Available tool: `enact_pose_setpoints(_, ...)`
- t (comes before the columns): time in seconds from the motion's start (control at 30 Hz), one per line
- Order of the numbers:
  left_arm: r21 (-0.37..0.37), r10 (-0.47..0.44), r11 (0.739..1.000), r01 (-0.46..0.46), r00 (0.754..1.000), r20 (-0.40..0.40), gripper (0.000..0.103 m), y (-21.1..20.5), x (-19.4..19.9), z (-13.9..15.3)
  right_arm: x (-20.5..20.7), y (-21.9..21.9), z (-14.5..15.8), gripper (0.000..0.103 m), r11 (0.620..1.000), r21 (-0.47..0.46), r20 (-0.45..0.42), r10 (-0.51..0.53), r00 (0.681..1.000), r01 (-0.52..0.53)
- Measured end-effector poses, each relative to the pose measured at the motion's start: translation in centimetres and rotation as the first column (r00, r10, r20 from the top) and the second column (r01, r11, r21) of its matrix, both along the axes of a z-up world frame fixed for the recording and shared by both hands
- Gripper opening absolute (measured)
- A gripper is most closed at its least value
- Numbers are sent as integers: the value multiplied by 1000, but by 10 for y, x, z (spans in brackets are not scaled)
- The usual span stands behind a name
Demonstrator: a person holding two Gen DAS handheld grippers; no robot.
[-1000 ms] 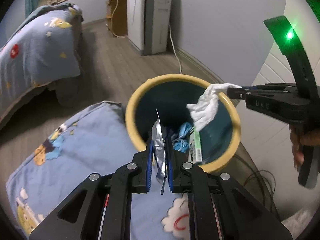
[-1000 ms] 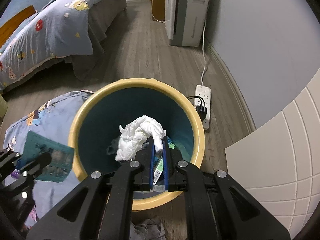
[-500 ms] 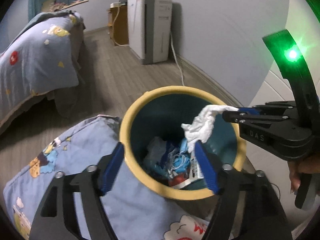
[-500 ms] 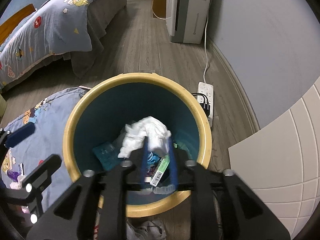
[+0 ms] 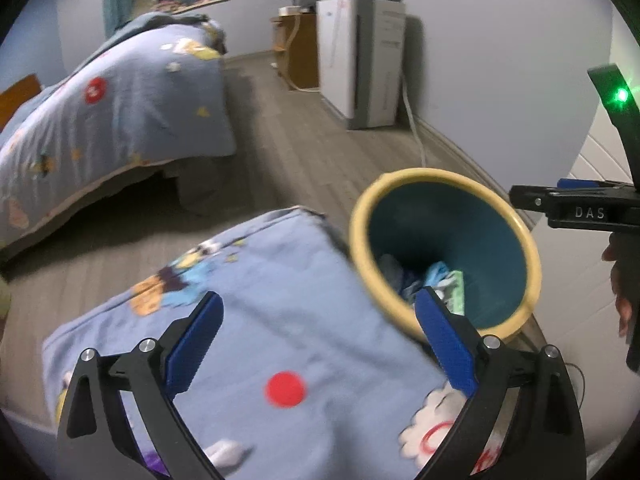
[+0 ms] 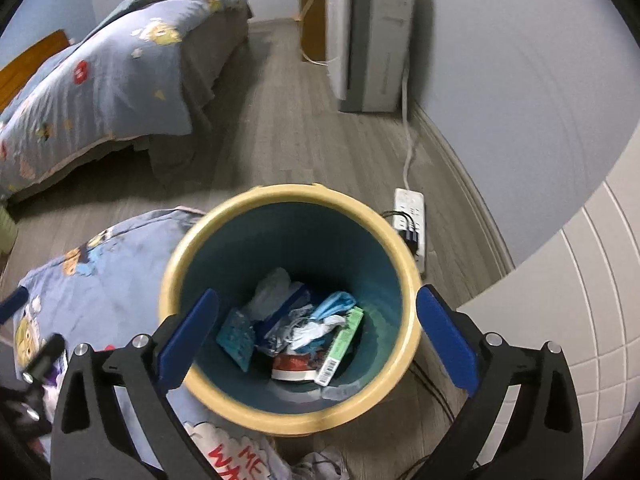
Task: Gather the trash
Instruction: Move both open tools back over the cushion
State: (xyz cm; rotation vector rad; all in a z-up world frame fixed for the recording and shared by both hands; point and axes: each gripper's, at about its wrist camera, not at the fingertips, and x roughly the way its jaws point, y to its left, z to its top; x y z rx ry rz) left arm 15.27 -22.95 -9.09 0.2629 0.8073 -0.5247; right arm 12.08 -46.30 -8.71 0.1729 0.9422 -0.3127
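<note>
We're seeing the bin (image 6: 290, 308), yellow rim and teal inside, sitting on the grey wood floor (image 6: 280, 140) close to the wall. A blue cartoon-print quilt (image 5: 256, 320) is lying right against the bin's left side, under our left gripper (image 5: 320, 344). A bed (image 6: 100, 80) with the same print is standing well behind it. A power strip (image 6: 410, 220) with black plugs is lying just behind the bin on the right, its white cord running back to a grey-white appliance (image 6: 368, 40) by the wall. Black cables are trailing along the floor at the bin's right base. White panelled furniture (image 6: 580, 300) is filling the right foreground.

Trash is sitting in the bin's bottom: crumpled white tissue (image 6: 316, 328), a green barcode box (image 6: 340, 346), a teal packet (image 6: 236, 338), a clear wrapper and blue scraps.

Left gripper jaws have just been opening; they're standing wide apart, nothing between them, hanging over the quilt with the right finger overlapping the bin rim in view.

Right gripper (image 6: 316, 338) jaws have just been opening too; they're wide apart, empty, straddling the bin mouth from above. Both views are blurring somewhat.
</note>
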Motion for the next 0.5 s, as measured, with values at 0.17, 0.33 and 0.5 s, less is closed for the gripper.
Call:
enact_pose_setpoints(0.17,-2,101,995,-101,995,26,97,66,-8,22,11,54,16,97,989,-63,5,132,991,-131)
enact_pose_setpoints(0.33,38,231,972,-232,972,42,97,140,-20,32,12,109,31,97,964,-93,19,253,967,-250)
enact_pose_setpoints(0.5,61,326,943,-328,944,50,97,199,-38,40,7,167,29,97,918,-119,-1,380,925,-378)
